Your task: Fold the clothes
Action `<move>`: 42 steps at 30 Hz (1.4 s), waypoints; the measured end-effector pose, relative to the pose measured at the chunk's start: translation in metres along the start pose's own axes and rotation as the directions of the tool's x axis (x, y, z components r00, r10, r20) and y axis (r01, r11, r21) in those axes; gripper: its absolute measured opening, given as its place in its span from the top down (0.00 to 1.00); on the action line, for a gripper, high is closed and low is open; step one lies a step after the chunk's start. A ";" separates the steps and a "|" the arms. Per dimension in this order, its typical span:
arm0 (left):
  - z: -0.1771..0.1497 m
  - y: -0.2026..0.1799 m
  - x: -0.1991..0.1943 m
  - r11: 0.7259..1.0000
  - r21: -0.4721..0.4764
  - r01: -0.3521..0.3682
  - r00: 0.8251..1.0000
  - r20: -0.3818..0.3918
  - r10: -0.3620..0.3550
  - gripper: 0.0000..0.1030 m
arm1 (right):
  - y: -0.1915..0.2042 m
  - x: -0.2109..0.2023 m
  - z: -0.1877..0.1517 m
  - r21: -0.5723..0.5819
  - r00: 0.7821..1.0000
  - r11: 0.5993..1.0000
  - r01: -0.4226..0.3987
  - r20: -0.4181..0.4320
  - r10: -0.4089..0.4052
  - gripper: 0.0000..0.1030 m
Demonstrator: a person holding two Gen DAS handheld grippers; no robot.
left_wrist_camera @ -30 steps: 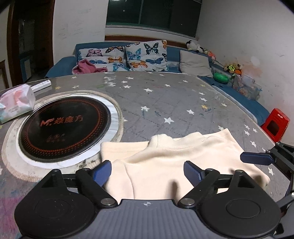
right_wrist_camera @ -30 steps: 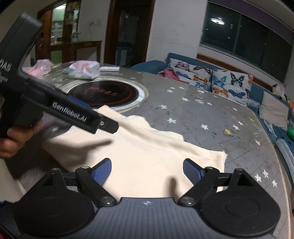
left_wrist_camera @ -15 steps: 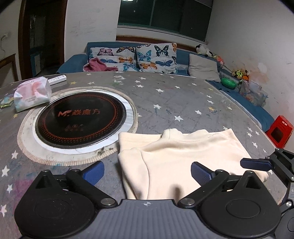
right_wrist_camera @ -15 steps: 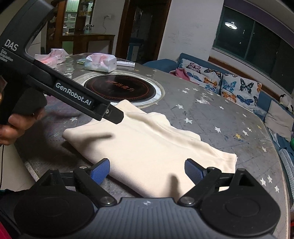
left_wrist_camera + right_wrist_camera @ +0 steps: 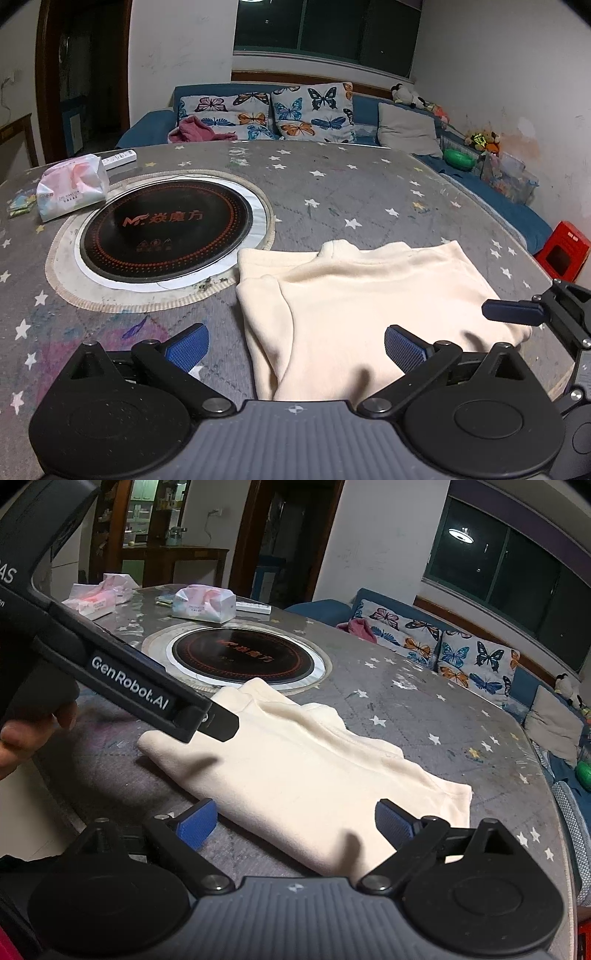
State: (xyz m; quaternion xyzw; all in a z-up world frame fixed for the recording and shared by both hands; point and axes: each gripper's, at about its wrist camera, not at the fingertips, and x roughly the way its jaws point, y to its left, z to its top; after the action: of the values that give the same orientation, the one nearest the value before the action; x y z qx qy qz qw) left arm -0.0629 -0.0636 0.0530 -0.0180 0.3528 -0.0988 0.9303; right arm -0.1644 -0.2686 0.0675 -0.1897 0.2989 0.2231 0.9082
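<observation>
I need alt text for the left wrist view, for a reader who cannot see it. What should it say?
A folded cream fleece garment lies on a grey star-patterned table, below the open left gripper, which grips nothing. A round black induction cooktop sits to its left, a pink tissue pack beyond.

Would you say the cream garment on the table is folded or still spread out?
Folded. The cream garment lies as a compact rectangle on the table, one layer doubled over along its left side, with no sleeves spread.
</observation>
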 end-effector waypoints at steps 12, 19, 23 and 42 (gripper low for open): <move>-0.010 -0.004 -0.009 0.999 0.023 -0.030 1.000 -0.006 0.030 0.00 | 0.004 -0.011 -0.008 0.026 1.000 1.000 0.003 0.019 -0.004 0.08; -0.015 -0.004 -0.015 0.999 0.025 -0.037 0.999 -0.008 0.038 0.00 | 0.007 -0.016 -0.011 0.030 1.000 1.000 0.004 0.024 -0.005 0.08; -0.019 -0.007 -0.017 0.998 0.038 -0.044 0.999 -0.014 0.045 0.00 | 0.010 -0.017 -0.012 0.029 1.000 1.000 0.003 0.025 -0.003 0.08; -0.026 -0.011 -0.030 0.997 0.053 -0.054 0.999 0.007 0.054 0.00 | 0.019 -0.023 -0.016 0.018 0.999 1.000 0.000 0.046 -0.001 0.08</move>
State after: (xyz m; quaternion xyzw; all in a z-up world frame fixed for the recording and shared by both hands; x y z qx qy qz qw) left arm -0.1042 -0.0678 0.0547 0.0158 0.3480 -0.0830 0.9337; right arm -0.1985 -0.2670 0.0660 -0.1767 0.2800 0.2244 0.9165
